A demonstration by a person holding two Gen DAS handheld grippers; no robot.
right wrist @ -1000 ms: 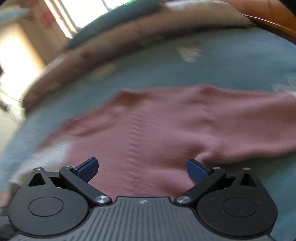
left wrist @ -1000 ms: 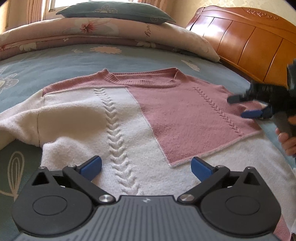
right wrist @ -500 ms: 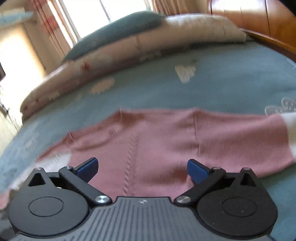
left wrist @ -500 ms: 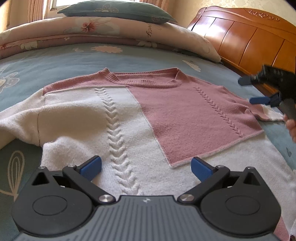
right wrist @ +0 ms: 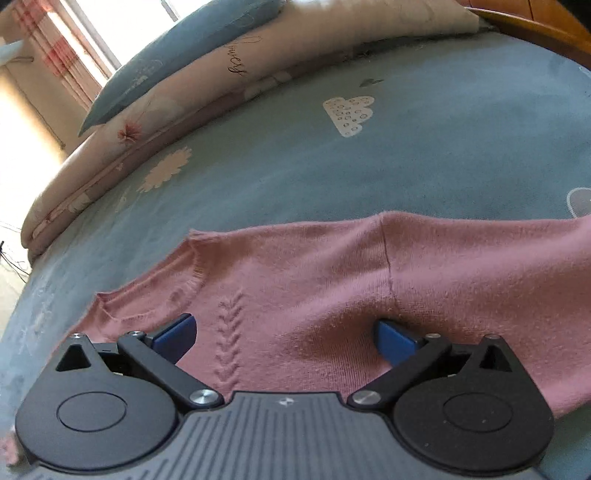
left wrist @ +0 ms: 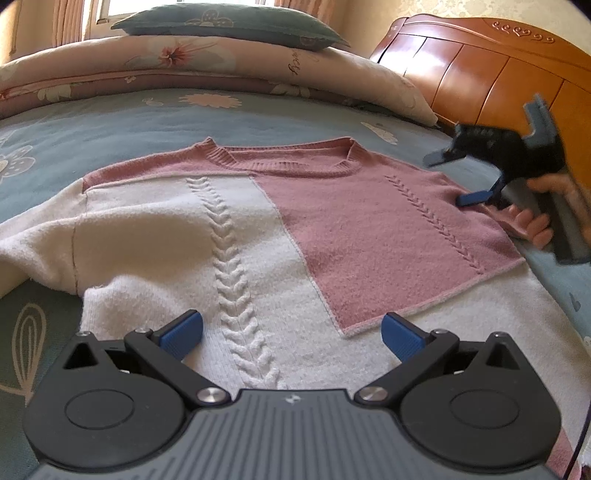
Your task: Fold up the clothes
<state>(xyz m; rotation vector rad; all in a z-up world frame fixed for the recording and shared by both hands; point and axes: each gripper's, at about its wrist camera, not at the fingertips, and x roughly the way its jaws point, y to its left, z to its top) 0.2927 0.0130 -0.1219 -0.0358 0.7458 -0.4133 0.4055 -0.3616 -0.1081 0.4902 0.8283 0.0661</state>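
Note:
A pink and white cable-knit sweater [left wrist: 258,236] lies flat, front up, on the blue bedspread [left wrist: 110,122], its neckline toward the pillows. Over the white hem hangs my left gripper [left wrist: 291,330], open and holding nothing. A hand holds my right gripper [left wrist: 456,179] open at the sweater's pink right shoulder, its lower finger [left wrist: 472,198] down near the knit. In the right wrist view that right gripper [right wrist: 284,334] sits low over the pink shoulder [right wrist: 332,295], close to the sleeve seam, with nothing between its fingers. The pink sleeve [right wrist: 498,266] runs off to the right.
A folded floral quilt [left wrist: 221,62] with a teal pillow [left wrist: 229,22] on top lies along the far side of the bed. A wooden headboard [left wrist: 498,74] rises at the right. The white left sleeve [left wrist: 33,251] drapes toward the bed's left edge.
My right gripper lifted off to the right, then came back down and in toward the pink shoulder, still open. The left gripper and the sweater have not moved.

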